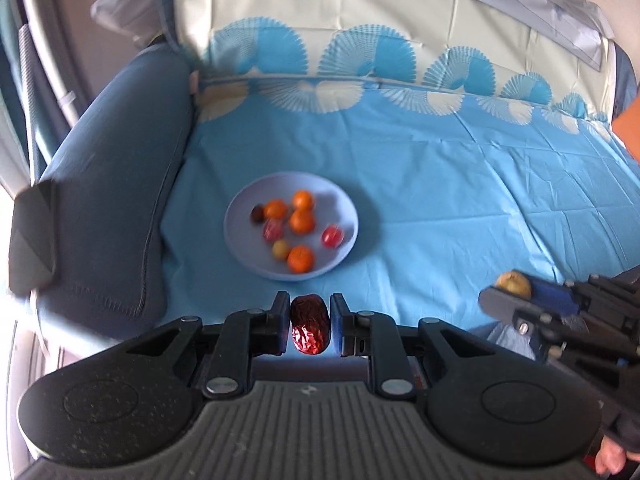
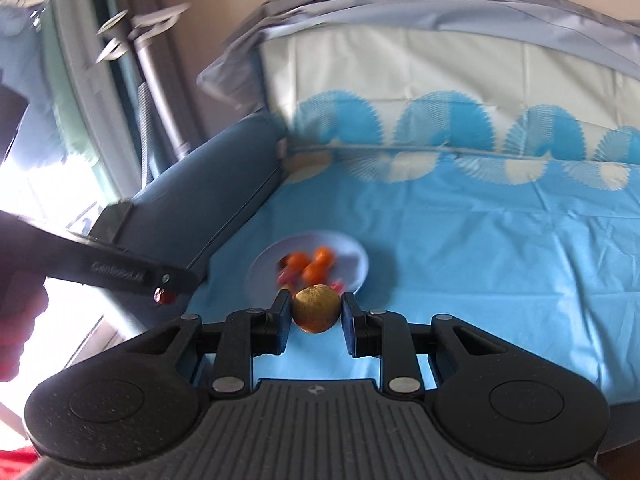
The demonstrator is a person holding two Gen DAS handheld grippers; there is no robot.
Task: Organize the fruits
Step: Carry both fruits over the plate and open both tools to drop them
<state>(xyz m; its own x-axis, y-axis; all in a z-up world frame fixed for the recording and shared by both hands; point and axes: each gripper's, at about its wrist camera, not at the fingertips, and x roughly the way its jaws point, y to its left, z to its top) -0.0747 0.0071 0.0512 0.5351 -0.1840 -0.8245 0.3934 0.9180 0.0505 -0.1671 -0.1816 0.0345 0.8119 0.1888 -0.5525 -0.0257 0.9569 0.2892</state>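
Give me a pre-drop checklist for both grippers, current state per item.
1. Left gripper clamped on the red date: ok, fingers against both sides.
2. Right gripper clamped on the yellow-brown fruit: ok, seated between the pads.
3. Plate in view and unobstructed ahead: ok.
4. Free spot on the plate: ok, its right and far parts are bare; the oranges cluster left of centre.
5. Clearance between the two grippers: cannot tell; the right one enters the left view at the right edge.
6. Height above the blue cloth: cannot tell.

Likely home living room — sofa armrest point(image 1: 116, 184), draped cloth point(image 1: 440, 184).
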